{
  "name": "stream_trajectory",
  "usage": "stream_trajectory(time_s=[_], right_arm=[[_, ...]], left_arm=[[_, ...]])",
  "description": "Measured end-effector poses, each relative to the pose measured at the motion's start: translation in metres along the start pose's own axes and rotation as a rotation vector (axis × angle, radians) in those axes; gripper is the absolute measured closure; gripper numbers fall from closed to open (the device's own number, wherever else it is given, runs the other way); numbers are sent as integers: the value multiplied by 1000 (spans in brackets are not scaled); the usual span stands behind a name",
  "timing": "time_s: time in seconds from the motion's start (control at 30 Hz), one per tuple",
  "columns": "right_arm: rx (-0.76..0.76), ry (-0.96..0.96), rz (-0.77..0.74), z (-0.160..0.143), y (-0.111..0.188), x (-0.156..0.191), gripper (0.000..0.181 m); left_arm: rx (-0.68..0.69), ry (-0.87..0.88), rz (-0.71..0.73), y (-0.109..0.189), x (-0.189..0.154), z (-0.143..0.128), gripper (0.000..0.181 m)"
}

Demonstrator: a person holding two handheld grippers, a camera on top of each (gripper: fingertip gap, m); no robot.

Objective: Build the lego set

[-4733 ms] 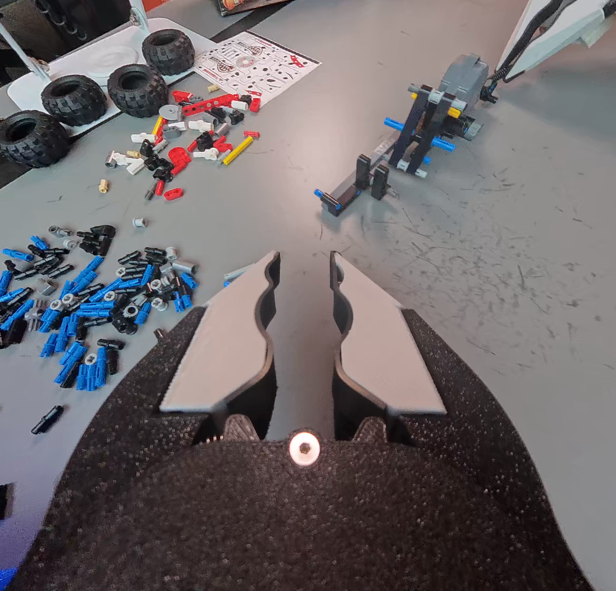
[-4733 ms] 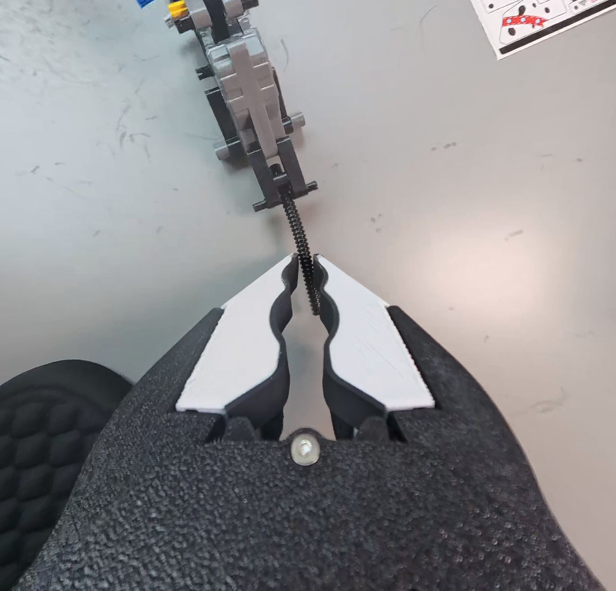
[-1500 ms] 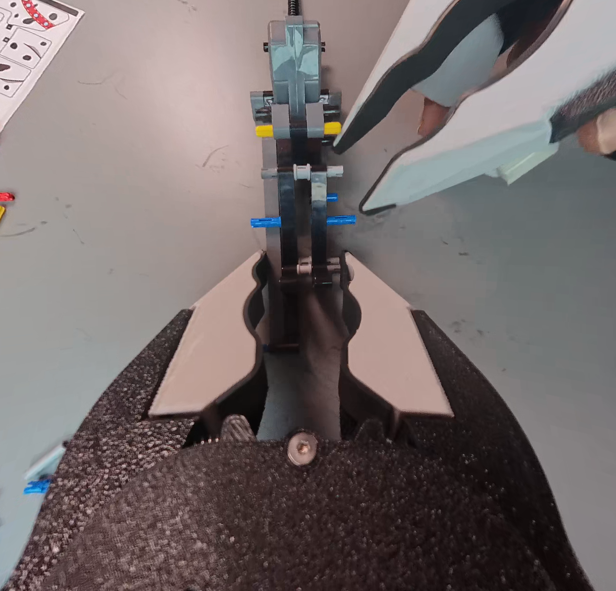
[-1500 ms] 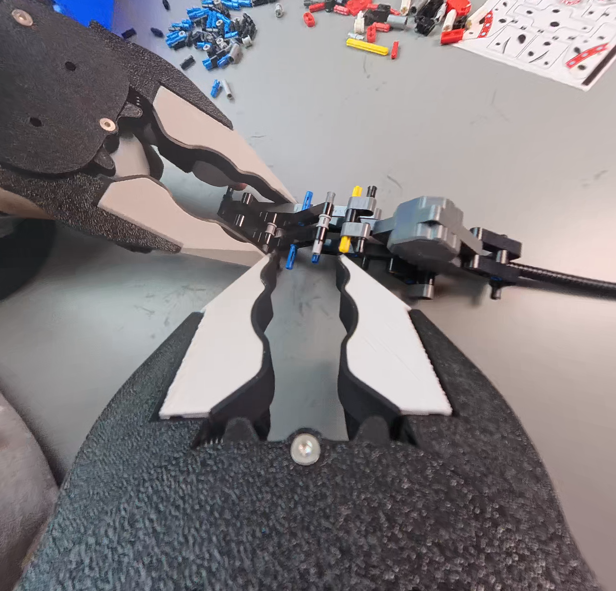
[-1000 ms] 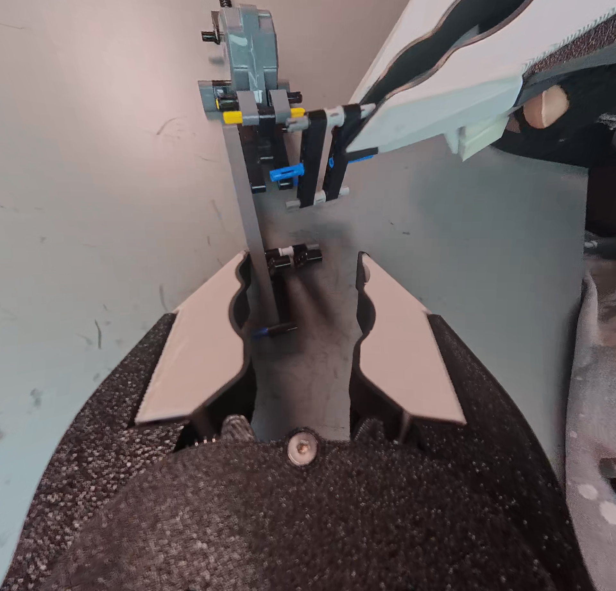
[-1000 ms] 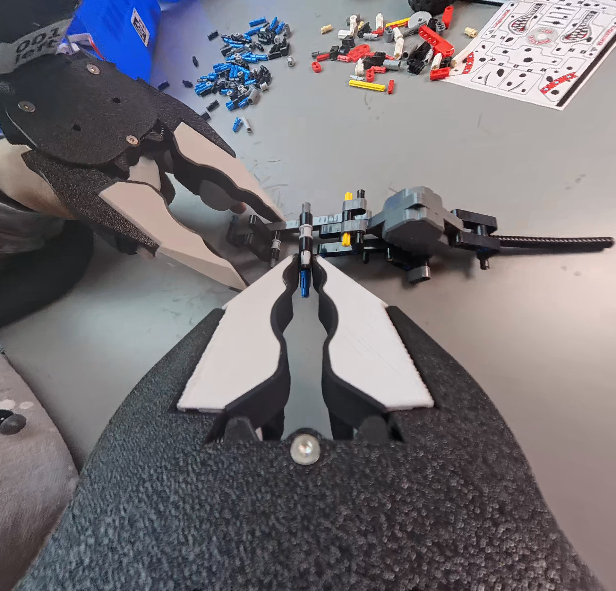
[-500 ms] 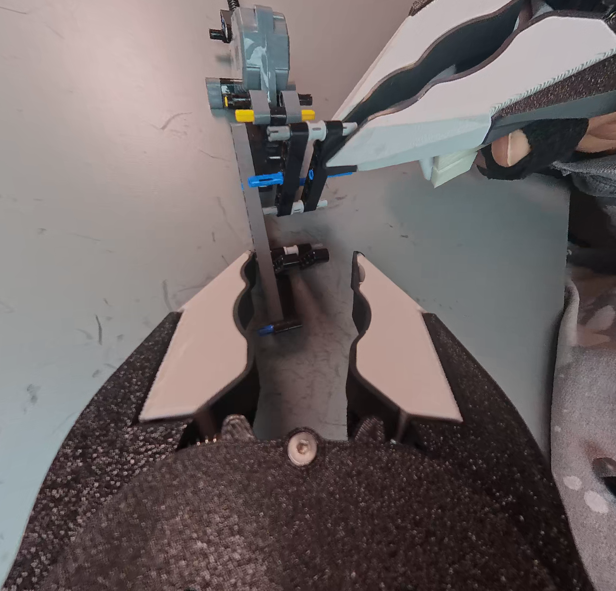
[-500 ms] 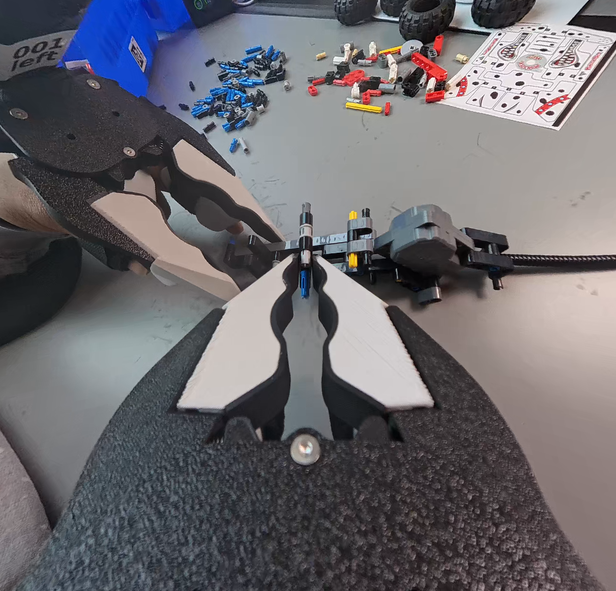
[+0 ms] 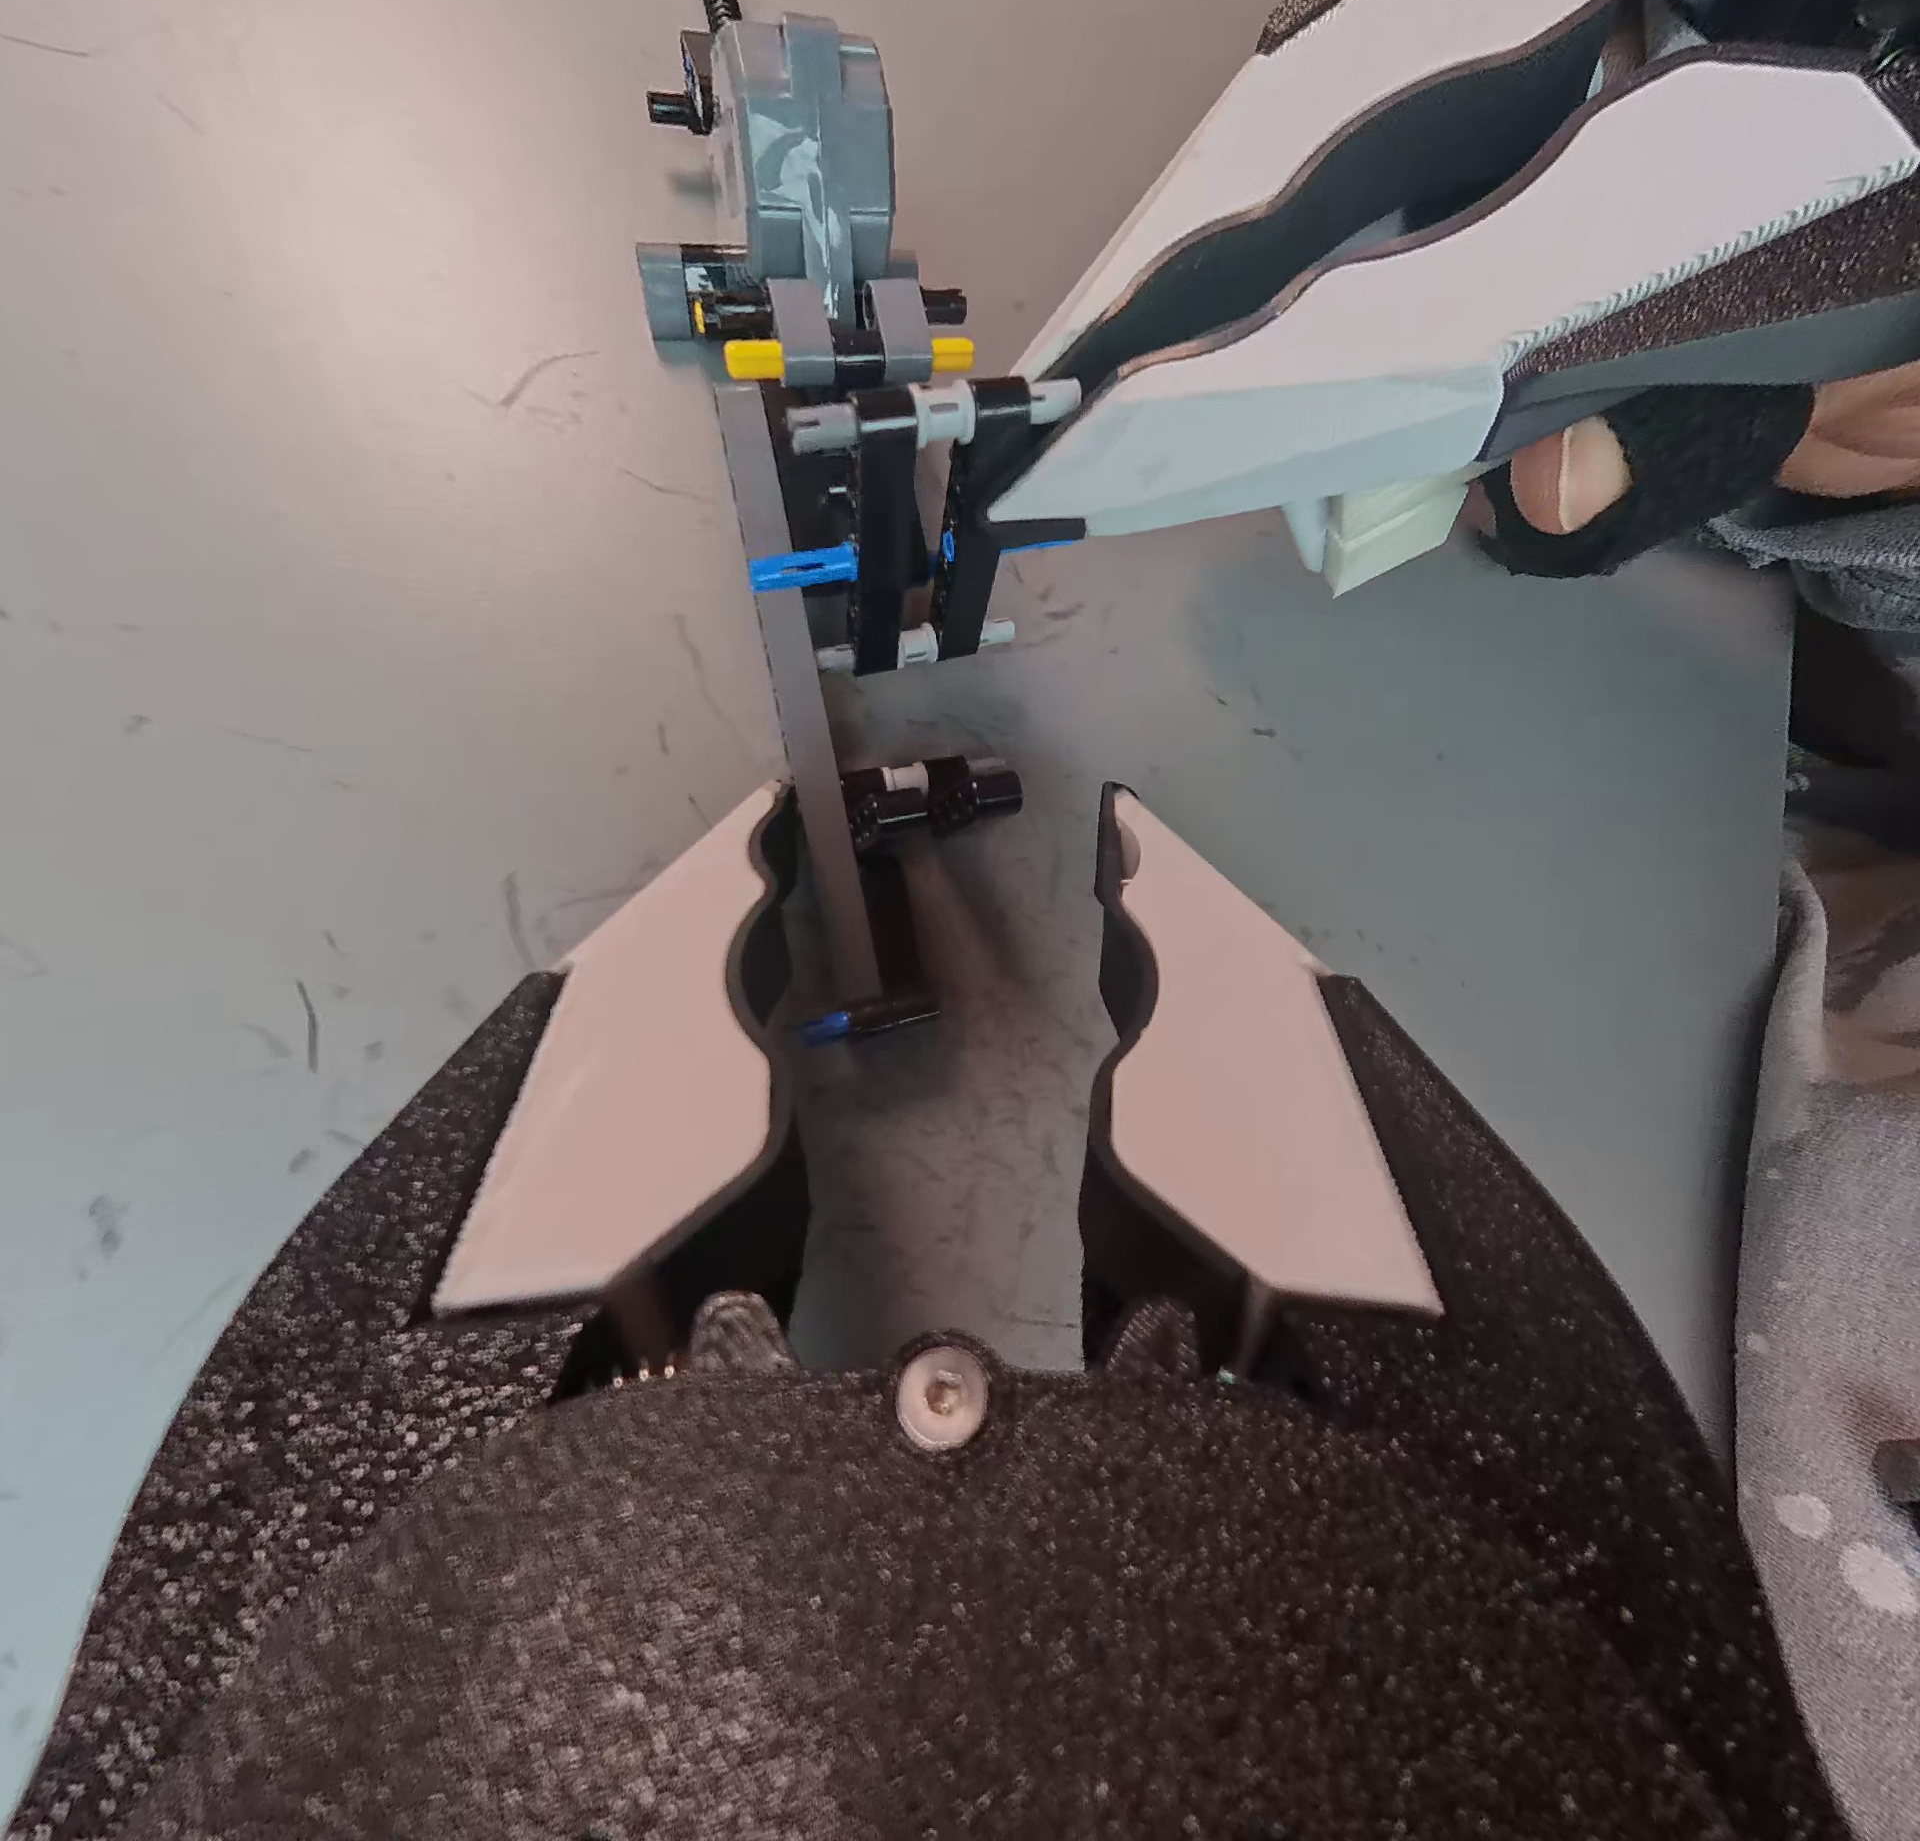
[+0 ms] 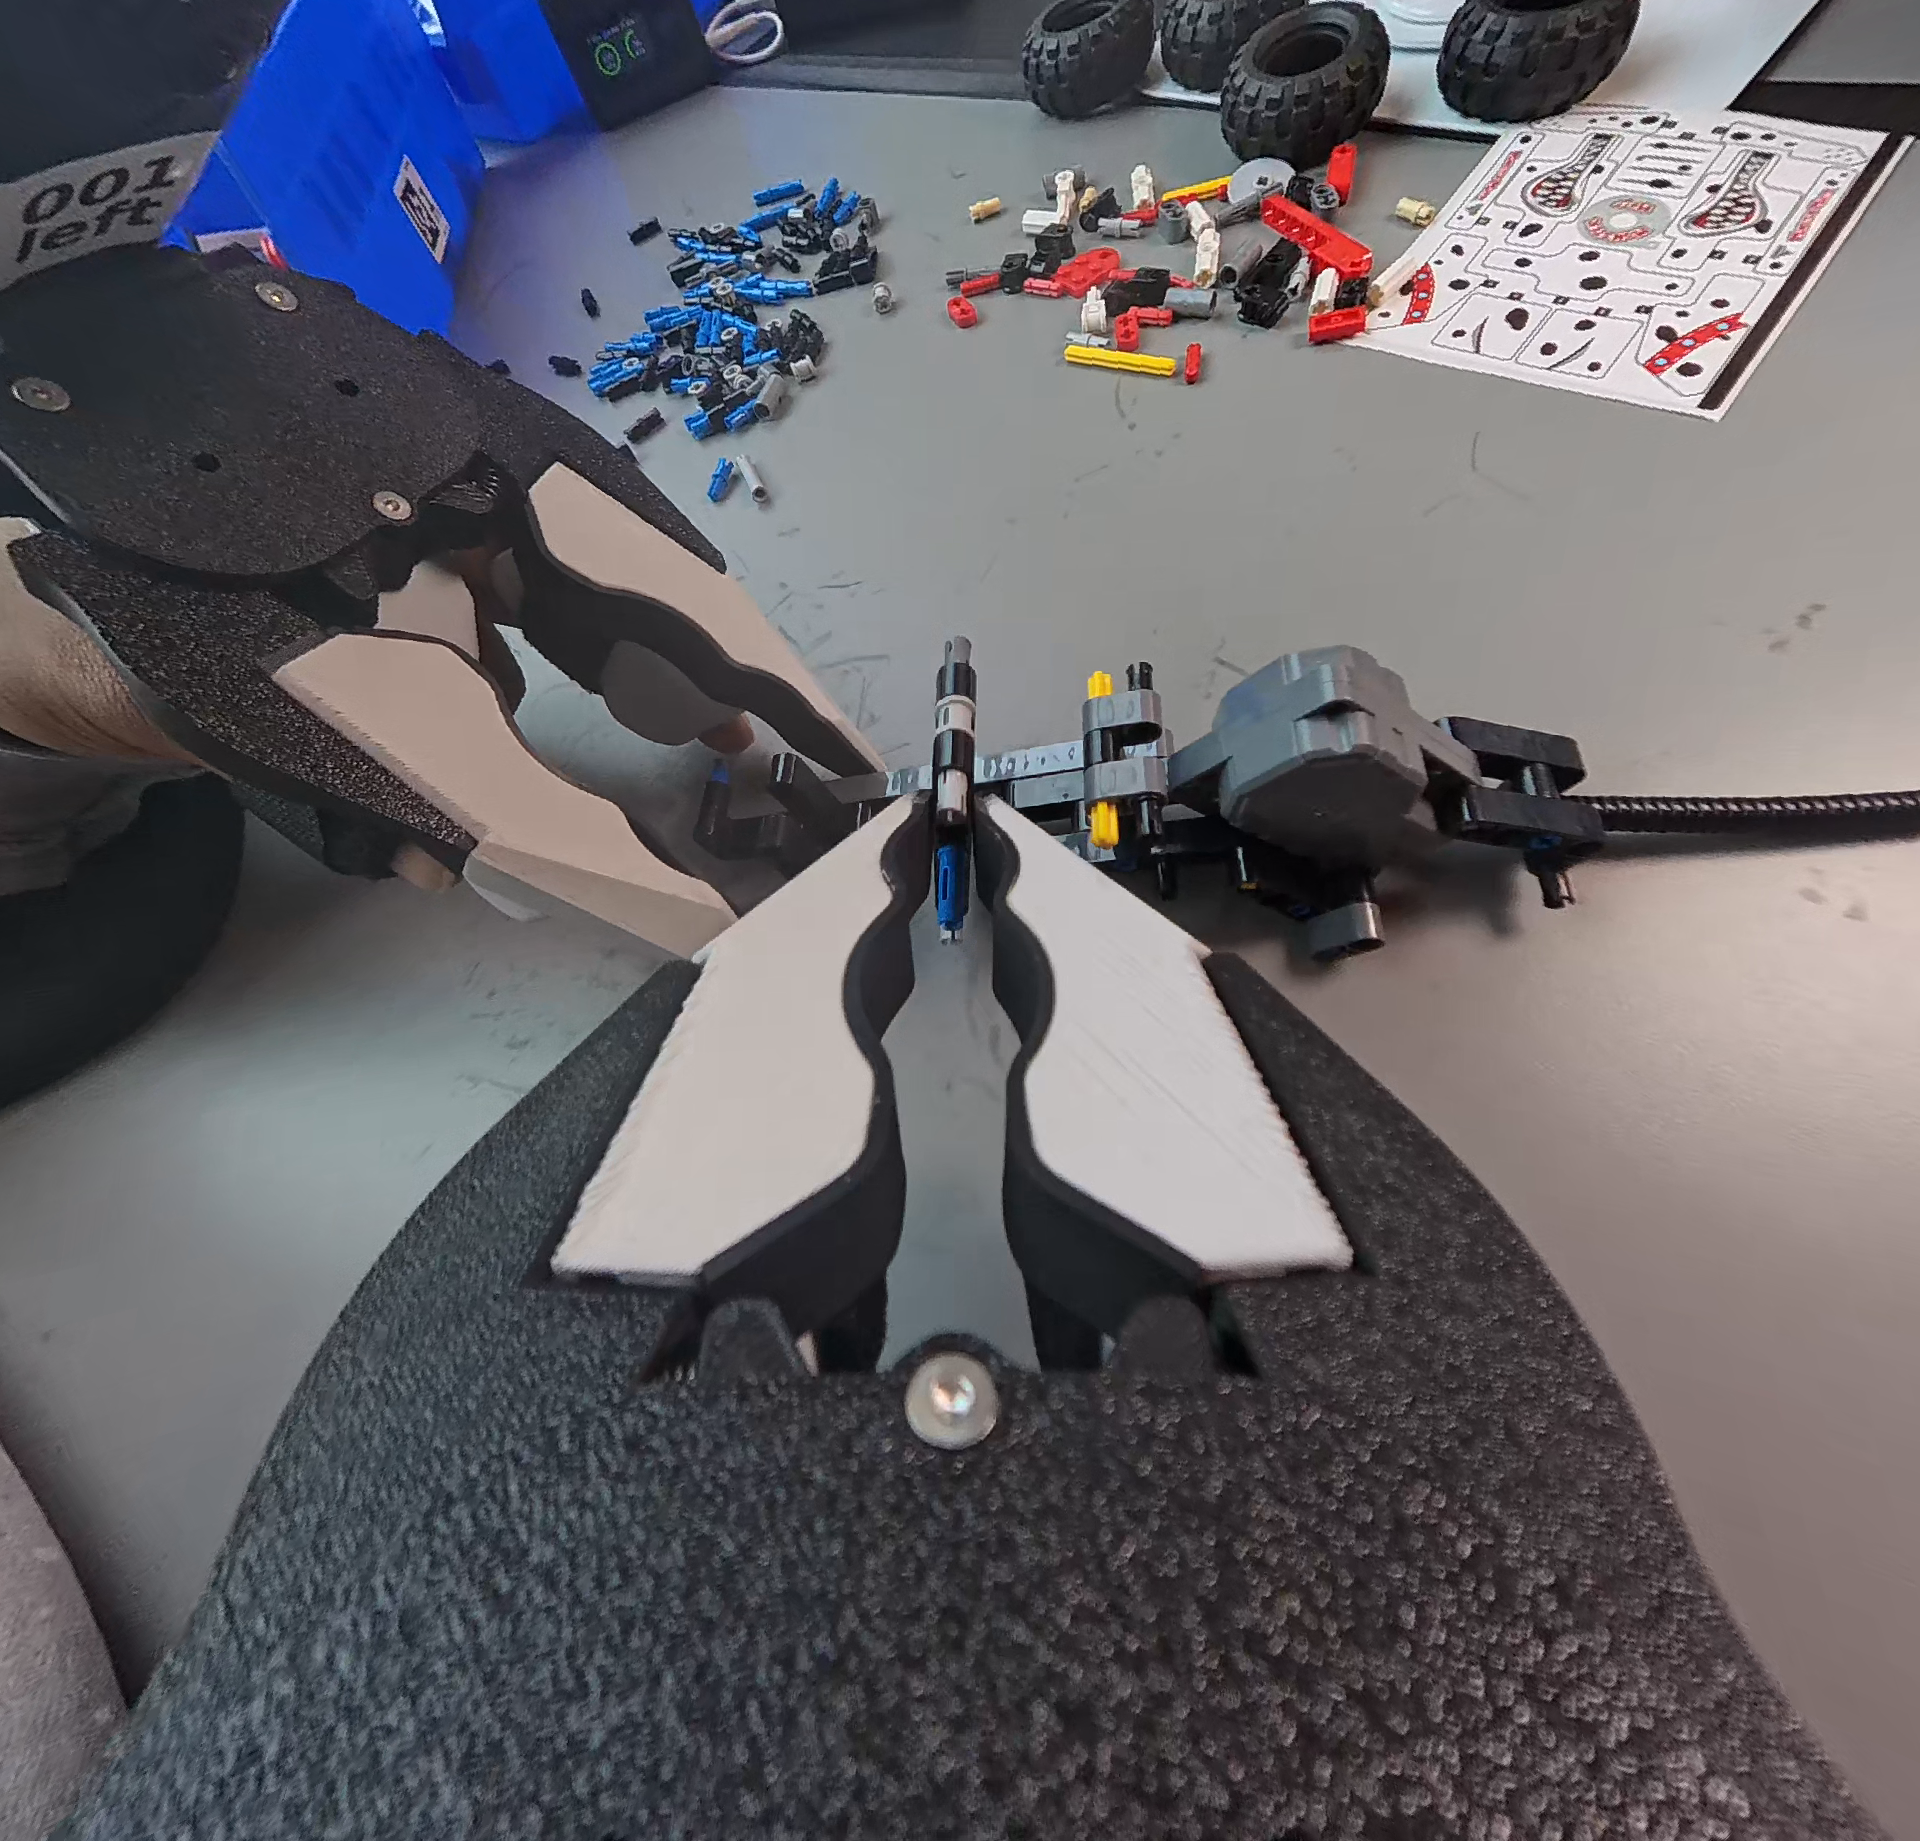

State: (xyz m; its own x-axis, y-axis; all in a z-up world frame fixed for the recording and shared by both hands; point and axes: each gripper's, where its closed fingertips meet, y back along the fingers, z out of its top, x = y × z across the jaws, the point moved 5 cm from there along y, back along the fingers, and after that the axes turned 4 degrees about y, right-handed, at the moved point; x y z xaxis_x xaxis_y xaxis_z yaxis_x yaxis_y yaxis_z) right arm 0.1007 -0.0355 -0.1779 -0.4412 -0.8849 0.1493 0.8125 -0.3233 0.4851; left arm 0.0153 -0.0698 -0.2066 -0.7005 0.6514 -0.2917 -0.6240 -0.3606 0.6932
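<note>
The lego assembly (image 9: pixel 805 711) lies on the grey table: a long grey beam, black upright beams with blue and yellow pins, a grey motor (image 9: pixel 805 160) at the far end and a black cable (image 10: pixel 1766 809). My left gripper (image 9: pixel 940 804) is open around the beam's near end, and the beam lies against its left finger. My right gripper (image 10: pixel 954 804) is shut on the black upright beams (image 10: pixel 951 742), and a blue pin (image 10: pixel 948 882) shows between its fingers. It enters the left wrist view from the upper right (image 9: pixel 1029 441). The left gripper also shows in the right wrist view (image 10: pixel 800 841).
Behind the assembly lie a pile of blue and black pins (image 10: pixel 727 337), mixed red, white and black parts (image 10: pixel 1164 264), several black tyres (image 10: pixel 1299 77) and a sticker sheet (image 10: pixel 1621 264). Blue bins (image 10: pixel 343 150) stand at the back left. The table edge (image 9: pixel 1787 752) runs along the right.
My right gripper let go of the cable, moved to the black upright beams and shut on them. My left gripper moved in around the beam's near end. Little has moved in the last half second.
</note>
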Motion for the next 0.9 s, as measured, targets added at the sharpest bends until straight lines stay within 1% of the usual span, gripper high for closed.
stream_trajectory(time_s=[0.03, 0.3, 0.4, 0.57, 0.7, 0.83, 0.9], right_arm=[[-5, -1, -2, 0, 0, 0, 175], [-26, -10, -9, 1, -1, 1, 175], [-31, -12, -10, 0, -1, 1, 175], [-40, -19, -10, -1, -1, 0, 175], [-41, -26, -1, -2, -1, 0, 175], [-34, -23, 5, -2, -2, 0, 175], [-32, -27, 10, -2, -3, -1, 175]], left_arm=[[0, -1, 1, 0, 0, 0, 120], [1, -10, 4, 0, 0, 0, 120], [3, -12, -14, 1, -2, 0, 116], [-13, 9, -74, 5, -3, 2, 108], [4, 28, -142, 12, -1, 0, 109], [-12, 81, -234, 25, 0, 2, 110], [-22, 90, -228, 29, 5, 4, 111]])
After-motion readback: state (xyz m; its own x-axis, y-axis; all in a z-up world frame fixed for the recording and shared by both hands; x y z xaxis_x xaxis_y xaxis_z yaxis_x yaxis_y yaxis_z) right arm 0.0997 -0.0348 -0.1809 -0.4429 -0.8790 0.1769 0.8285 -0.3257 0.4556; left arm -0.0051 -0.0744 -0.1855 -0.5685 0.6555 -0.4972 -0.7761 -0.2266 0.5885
